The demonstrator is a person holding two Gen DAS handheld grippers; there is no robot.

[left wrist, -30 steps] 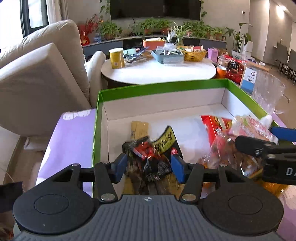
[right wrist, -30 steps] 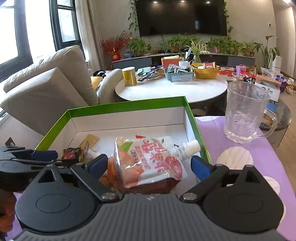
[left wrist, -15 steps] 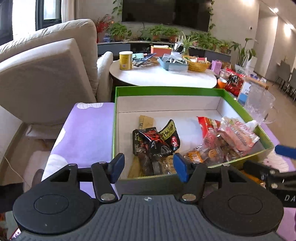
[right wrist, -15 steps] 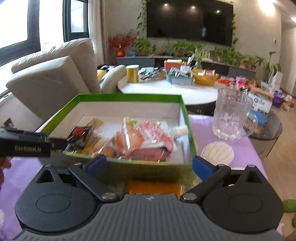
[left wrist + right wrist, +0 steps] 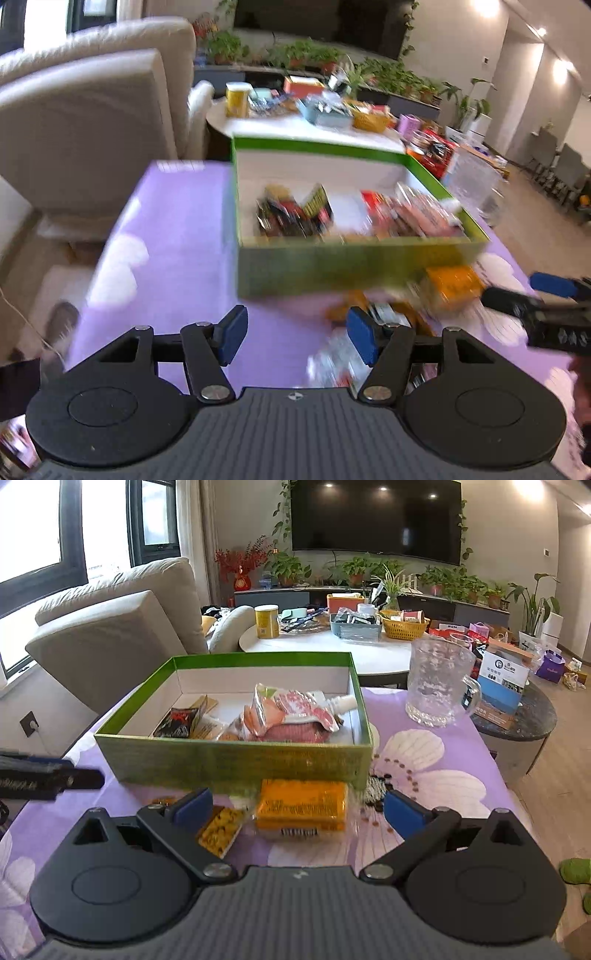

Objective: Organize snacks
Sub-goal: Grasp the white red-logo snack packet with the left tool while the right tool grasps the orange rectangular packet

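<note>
Green box (image 5: pixel 236 764) sits on the purple floral cloth of the desk (image 5: pixel 436 775), toward its far edge. Inside: a black/red packet (image 5: pixel 179 722) at left, a pink spouted pouch (image 5: pixel 295 710) on other wrappers at right. Just in front of the box's near wall, on the cloth: an orange packet (image 5: pixel 301 808) and a small yellow packet (image 5: pixel 219 830) beside it; more wrappers lie nearby, too blurred in left wrist view to tell apart. A glass mug (image 5: pixel 437 683) stands near the desk's far right corner, right of the box.

Left gripper (image 5: pixel 297 334): fingers have just been spreading, nothing between them, above bare cloth. Right gripper (image 5: pixel 297 806): fingers spread wide w/ orange packet lying between, not pinched.
</note>
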